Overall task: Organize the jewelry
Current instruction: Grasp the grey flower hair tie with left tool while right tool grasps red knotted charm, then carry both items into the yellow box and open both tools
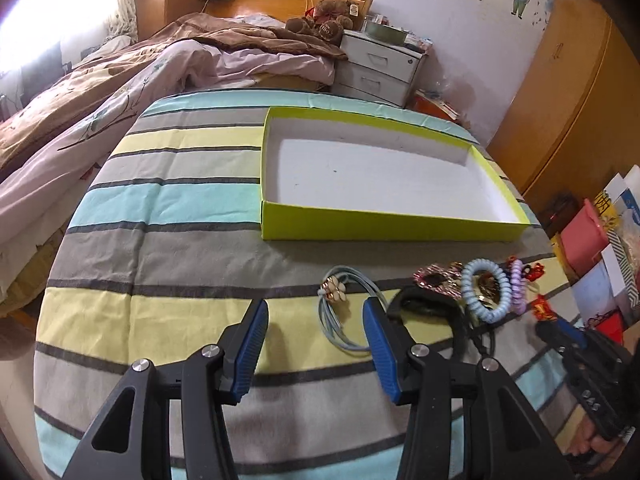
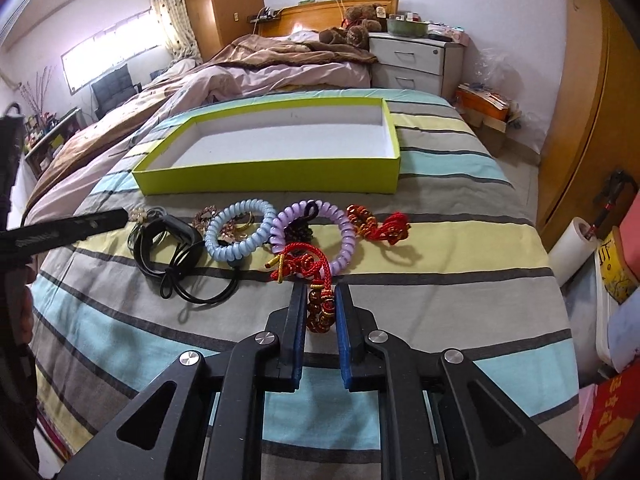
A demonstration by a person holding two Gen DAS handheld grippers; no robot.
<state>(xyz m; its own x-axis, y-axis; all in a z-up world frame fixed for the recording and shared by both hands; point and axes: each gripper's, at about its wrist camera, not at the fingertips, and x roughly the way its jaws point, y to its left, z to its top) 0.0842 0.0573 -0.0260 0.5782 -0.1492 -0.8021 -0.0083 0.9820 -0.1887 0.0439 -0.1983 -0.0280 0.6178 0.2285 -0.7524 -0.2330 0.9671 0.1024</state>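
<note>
From the right wrist view the right gripper (image 2: 318, 304) has its blue-padded fingers (image 2: 298, 332) clamped on the beaded end of a red knotted cord bracelet with gold rings (image 2: 308, 270), which lies on the striped bedspread (image 2: 440, 300) just in front of a lilac spiral hair tie (image 2: 340, 232). That view lays the whole row out: a pale blue spiral hair tie (image 2: 236, 234), a black strap with a tangled cord (image 2: 172, 248), a second red knotted cord bracelet (image 2: 380, 224), and behind them the shallow lime-green cardboard box with a white inside (image 2: 272, 182).

The left wrist view shows none of that grip; there the right gripper is only a dark shape at the edge. It does show the left gripper (image 1: 316, 320) with fingers (image 1: 256, 332) wide apart, hovering at a grey-blue elastic loop with shell-like beads (image 1: 340, 300); the right-hand finger overlaps the loop, and contact cannot be told.

In the right view the left gripper hides most of that loop. A sparkly pink piece (image 1: 436, 280) stays hard to make out
</note>
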